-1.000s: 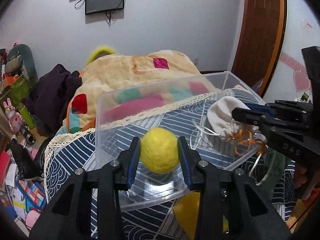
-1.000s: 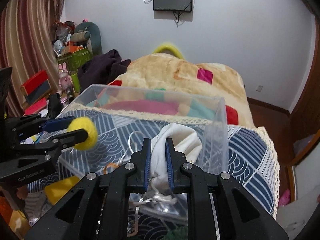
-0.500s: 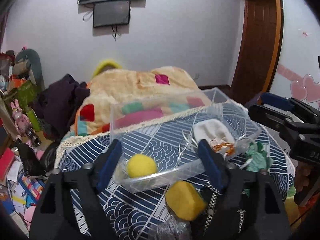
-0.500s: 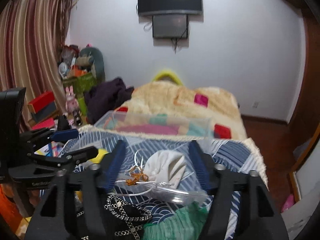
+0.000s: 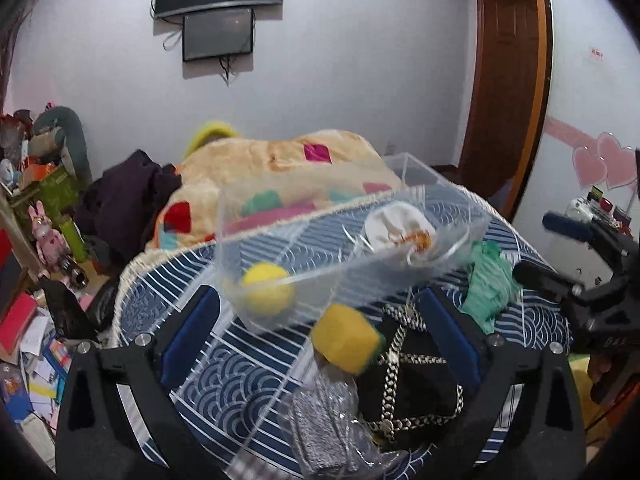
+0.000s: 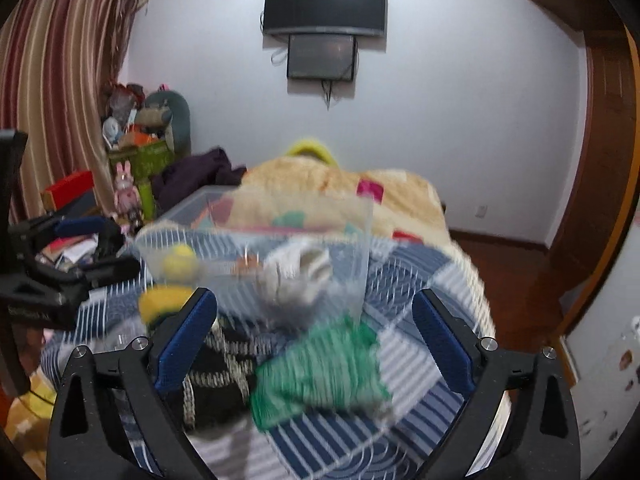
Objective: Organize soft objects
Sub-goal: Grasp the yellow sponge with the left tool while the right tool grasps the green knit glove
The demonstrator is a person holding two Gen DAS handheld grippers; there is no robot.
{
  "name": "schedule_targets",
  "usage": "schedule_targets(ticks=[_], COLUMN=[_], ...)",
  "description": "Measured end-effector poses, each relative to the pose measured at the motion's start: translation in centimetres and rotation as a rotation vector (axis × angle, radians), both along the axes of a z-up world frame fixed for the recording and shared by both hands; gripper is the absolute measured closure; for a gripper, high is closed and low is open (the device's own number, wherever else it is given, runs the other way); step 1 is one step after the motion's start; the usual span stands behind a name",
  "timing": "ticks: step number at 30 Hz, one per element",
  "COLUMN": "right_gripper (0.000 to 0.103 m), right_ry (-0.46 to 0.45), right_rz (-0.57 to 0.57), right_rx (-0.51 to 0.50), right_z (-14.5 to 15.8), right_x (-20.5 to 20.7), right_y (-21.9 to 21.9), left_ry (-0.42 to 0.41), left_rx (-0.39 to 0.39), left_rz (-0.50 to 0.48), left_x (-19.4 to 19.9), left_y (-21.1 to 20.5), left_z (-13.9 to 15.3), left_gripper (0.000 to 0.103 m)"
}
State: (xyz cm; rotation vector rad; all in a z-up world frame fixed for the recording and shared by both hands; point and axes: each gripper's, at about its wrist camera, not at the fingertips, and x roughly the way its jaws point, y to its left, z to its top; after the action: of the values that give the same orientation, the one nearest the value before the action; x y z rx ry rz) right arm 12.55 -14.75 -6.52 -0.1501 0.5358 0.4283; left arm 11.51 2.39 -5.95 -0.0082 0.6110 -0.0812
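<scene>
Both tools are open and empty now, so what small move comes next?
Probably lower the right tool onto the green cloth directly below it. The yellow ball and white pouch already lie in the clear bin; the cloth lies outside.

Home bedroom: bed under navy wave-patterned cover (image 5: 224,376) and beige patchwork fleece blanket (image 5: 276,160), black wall-mounted television (image 6: 325,4), striped red-and-cream curtain (image 6: 56,92), cluttered toy pile (image 6: 140,120), brown wooden door (image 5: 508,80).
</scene>
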Motion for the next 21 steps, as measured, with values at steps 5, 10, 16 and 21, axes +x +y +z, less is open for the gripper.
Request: schedule_targets(ticks=[5, 10, 16, 21], right_gripper=[0.005, 0.006, 0.025, 0.053], right_ry=[0.116, 0.167, 0.222, 0.22], right_rz=[-0.022, -0.044, -0.039, -0.033], right_rx=[0.041, 0.04, 0.038, 0.061], right_z=[-2.8, -4.0, -5.0, -4.9], right_x=[0.5, 1.9, 2.2, 1.7], right_y=[-1.6, -1.8, -1.3, -1.7], left_ry=[0.032, 0.071, 0.132, 0.111], left_rx=[-0.055, -0.085, -0.115, -0.135], left_rz=[0.003, -0.017, -0.072, -0.068], left_x=[0.3, 0.7, 1.6, 1.1], left_y=[-0.3, -0.6, -1.4, -1.6], left_z=[-2.0, -3.4, -5.1, -5.2], left_gripper=[0.005, 0.022, 0.04, 0.052])
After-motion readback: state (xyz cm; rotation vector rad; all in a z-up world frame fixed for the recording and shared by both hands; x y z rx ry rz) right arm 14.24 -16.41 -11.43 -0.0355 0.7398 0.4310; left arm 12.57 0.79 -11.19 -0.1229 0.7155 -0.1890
